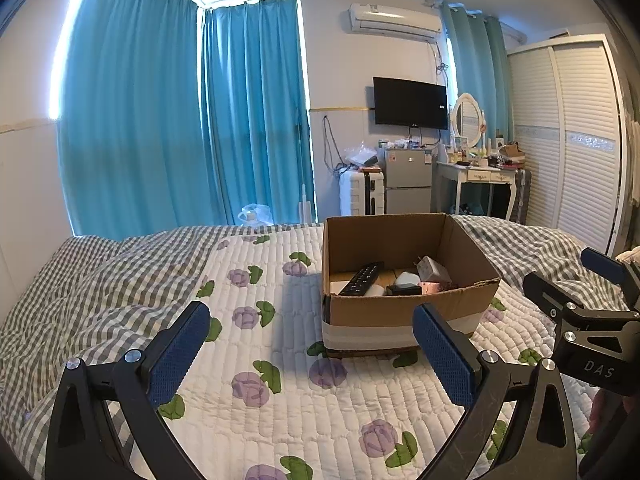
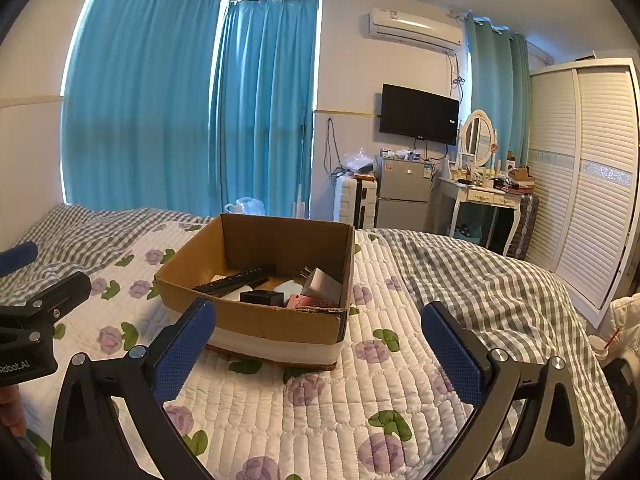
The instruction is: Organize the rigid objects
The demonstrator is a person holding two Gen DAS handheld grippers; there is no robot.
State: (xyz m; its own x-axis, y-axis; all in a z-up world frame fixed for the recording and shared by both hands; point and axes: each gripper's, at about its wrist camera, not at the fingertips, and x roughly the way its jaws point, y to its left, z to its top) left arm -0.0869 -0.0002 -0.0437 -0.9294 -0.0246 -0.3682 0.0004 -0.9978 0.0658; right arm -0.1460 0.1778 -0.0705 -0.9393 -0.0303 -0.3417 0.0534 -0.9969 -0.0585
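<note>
Both grippers — left gripper (image 1: 312, 356), right gripper (image 2: 318, 354) — hover over the bed (image 1: 280, 400), jaws released and empty. The cardboard box (image 1: 400, 312) sits ahead on the quilt, holding a remote (image 1: 362, 278), charger (image 1: 434, 270) and small items.

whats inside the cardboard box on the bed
The cardboard box holds a black remote, a white plug adapter, a small black box and a pink item; its front wall hides the floor.

matt brown cardboard box (image 1: 404, 312) on a quilted cloth bedspread (image 1: 256, 408); glossy television (image 1: 410, 102).
</note>
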